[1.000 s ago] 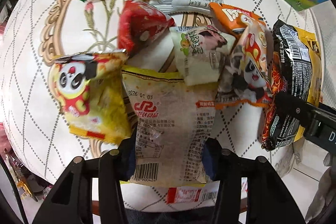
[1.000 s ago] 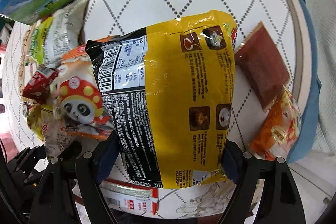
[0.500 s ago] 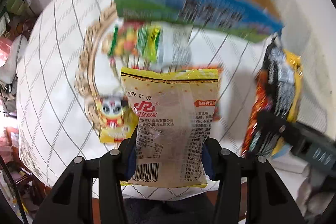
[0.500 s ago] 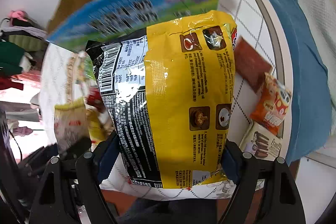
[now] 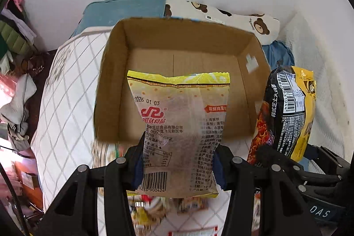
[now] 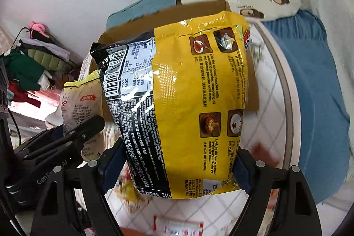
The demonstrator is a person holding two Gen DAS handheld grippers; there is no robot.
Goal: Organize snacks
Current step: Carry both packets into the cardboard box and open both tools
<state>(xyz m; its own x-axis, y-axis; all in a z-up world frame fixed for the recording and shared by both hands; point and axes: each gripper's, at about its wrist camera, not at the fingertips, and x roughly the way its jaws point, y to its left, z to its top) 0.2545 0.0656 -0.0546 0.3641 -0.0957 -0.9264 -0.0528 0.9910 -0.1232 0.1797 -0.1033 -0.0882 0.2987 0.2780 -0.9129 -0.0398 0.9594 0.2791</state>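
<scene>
The left claw (image 5: 178, 162) is clenched on the lower part of a pale yellow snack packet (image 5: 178, 125), and the right claw (image 6: 174, 166) grasps a yellow-and-black noodle packet (image 6: 183, 103). Both are held aloft in front of the open cardboard box (image 5: 177, 41), which appears empty. Risk: each packet is pinched low, so its free upper end could sag, catch the near rim and drop outside onto the quilted bed (image 5: 64, 90).

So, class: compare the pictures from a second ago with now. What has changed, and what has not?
Both grippers have lifted their packets off the snack pile to the open cardboard box. The left gripper stays clamped on the pale yellow packet, the right gripper on the yellow-and-black noodle bag. Nothing released.
</scene>
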